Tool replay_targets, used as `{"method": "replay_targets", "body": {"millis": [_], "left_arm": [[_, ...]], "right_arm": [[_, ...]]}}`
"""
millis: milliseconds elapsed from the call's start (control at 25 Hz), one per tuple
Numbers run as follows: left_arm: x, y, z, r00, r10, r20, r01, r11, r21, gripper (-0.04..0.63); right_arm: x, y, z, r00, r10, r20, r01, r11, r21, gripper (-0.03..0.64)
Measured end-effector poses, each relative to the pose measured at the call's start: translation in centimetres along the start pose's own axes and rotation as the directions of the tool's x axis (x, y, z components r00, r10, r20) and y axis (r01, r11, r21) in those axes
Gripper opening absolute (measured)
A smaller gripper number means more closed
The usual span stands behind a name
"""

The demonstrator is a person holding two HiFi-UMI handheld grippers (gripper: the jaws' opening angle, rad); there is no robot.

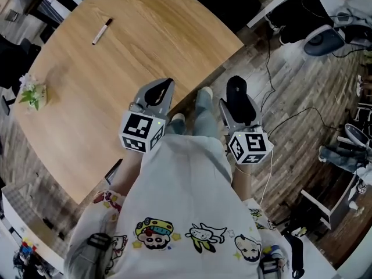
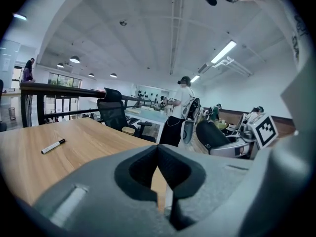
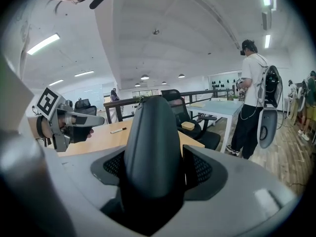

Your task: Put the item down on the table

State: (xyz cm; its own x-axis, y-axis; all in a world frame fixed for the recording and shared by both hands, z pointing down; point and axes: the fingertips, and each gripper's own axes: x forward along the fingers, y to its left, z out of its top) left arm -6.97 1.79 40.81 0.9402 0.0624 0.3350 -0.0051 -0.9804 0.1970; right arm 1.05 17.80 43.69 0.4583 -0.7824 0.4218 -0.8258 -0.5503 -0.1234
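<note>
A black rounded item [image 1: 236, 90], shaped like a computer mouse, stands up between the jaws of my right gripper [image 1: 238, 106], which is shut on it. In the right gripper view the item [image 3: 150, 147] fills the gap between the jaws of that gripper [image 3: 153, 132]. It hangs over the floor, just right of the wooden table [image 1: 116, 51]. My left gripper [image 1: 158, 92] hovers over the table's near edge. Its jaws [image 2: 158, 149] meet with nothing between them.
A marker pen [image 1: 102, 31] lies far back on the table and a small potted plant [image 1: 32, 92] stands at its left edge. Cables [image 1: 279, 115] and a chair base [image 1: 322, 39] lie on the floor to the right. A person [image 3: 252, 102] stands beyond the table, near an office chair [image 2: 114, 113].
</note>
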Motion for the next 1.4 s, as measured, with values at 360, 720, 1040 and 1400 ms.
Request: {"method": "replay_targets", "body": {"millis": [360,720,1040,1400], "left_arm": [[3.9,5.2,1.7,0.967,0.251,0.049,-0.245,0.964,-0.099,0.000],[6.4,10.3,6.3,0.868,0.489,0.087,-0.466,0.862,-0.200,0.000],[10.0,10.5,7.3,0.761,0.646,0.063,-0.615,0.748,-0.249,0.000],[9.6,9.9,7.0,0.658,0.752,0.032,-0.712,0.636,-0.298,-0.001]], "right_arm": [[10.4,-3.5,4.4,0.974,0.222,-0.047,-0.226,0.969,-0.102,0.325],[20.6,-3.3,11.3,0.883,0.452,-0.123,-0.469,0.856,-0.218,0.325],[25.7,-5.9,13.6,0.788,0.588,-0.183,-0.616,0.742,-0.265,0.325],[27.5,-5.0,14.3,0.690,0.684,-0.238,-0.722,0.627,-0.292,0.325]]}}
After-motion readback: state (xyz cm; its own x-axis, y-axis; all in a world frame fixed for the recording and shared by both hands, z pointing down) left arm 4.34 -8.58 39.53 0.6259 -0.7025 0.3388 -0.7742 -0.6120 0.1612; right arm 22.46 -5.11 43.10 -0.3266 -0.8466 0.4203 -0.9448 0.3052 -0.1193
